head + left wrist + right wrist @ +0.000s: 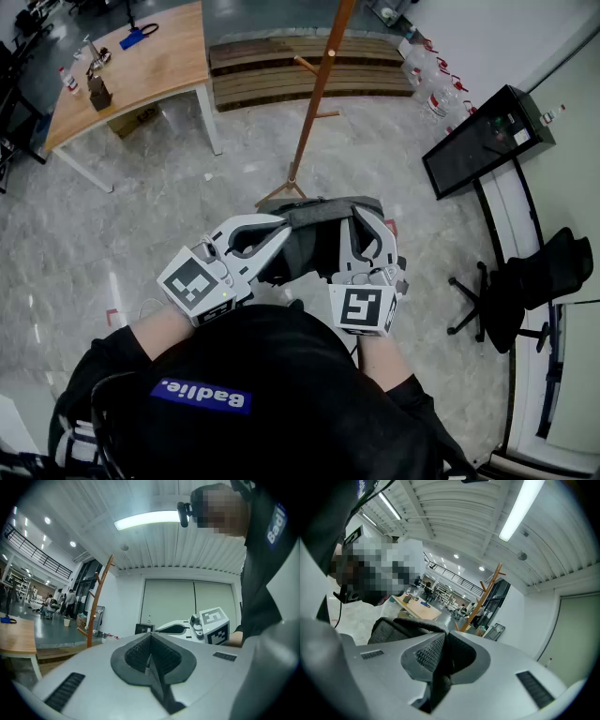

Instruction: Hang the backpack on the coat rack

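A dark grey backpack [312,246] hangs in front of me between the two grippers, above the floor. My left gripper [281,225] is shut on its top edge from the left, and its own view shows the pads [140,654] pressed together on a thin dark strap. From the right, my right gripper [362,214] is shut on the bag's fabric [393,627]. The wooden coat rack [319,94] stands just beyond the bag, its foot [286,190] close to it, with short pegs partway up. The coat rack [99,599] also shows in the left gripper view.
A wooden table [141,66] stands at the back left. Behind the rack lie wooden pallets [300,70], with bottles [427,80] to their right. A black cabinet [483,141] and an office chair [525,281] stand on the right.
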`<state>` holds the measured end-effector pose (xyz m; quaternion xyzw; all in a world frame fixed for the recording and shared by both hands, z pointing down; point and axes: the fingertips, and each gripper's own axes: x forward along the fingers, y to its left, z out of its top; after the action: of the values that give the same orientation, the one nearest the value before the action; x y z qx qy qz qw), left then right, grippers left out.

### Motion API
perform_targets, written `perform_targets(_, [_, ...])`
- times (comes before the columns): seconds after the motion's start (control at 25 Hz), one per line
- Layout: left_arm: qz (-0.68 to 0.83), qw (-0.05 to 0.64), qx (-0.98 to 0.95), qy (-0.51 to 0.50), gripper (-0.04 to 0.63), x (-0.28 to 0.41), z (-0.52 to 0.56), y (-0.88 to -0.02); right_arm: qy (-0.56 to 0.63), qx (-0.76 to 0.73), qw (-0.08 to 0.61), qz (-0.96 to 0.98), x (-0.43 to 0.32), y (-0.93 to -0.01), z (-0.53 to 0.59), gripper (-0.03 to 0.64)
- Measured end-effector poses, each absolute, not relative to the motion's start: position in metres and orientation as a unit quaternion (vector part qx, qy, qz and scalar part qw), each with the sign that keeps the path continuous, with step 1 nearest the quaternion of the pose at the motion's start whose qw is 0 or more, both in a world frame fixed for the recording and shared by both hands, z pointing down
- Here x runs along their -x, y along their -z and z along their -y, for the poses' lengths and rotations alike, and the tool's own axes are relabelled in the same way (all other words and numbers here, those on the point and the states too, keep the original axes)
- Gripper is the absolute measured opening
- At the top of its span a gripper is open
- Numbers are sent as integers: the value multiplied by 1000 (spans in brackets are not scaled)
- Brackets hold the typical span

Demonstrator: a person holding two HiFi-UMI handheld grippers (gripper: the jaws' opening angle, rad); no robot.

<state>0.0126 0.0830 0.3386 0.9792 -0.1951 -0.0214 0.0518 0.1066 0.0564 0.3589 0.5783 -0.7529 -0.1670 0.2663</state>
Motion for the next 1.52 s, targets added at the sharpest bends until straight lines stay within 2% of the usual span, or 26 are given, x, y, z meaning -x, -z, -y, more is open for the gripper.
perform_targets(0.76, [232, 57, -971, 9, 9, -13, -75, -343, 151, -555, 267, 773, -103, -359, -46, 32])
perform_targets(1.2, [316, 1, -948, 24, 9, -15, -17, -325, 152, -514, 293, 791, -123, -349, 26, 31])
perform_targets(1.52, [286, 20, -957, 34, 9, -4, 63, -334, 144, -532, 319, 771, -114, -352, 93, 31])
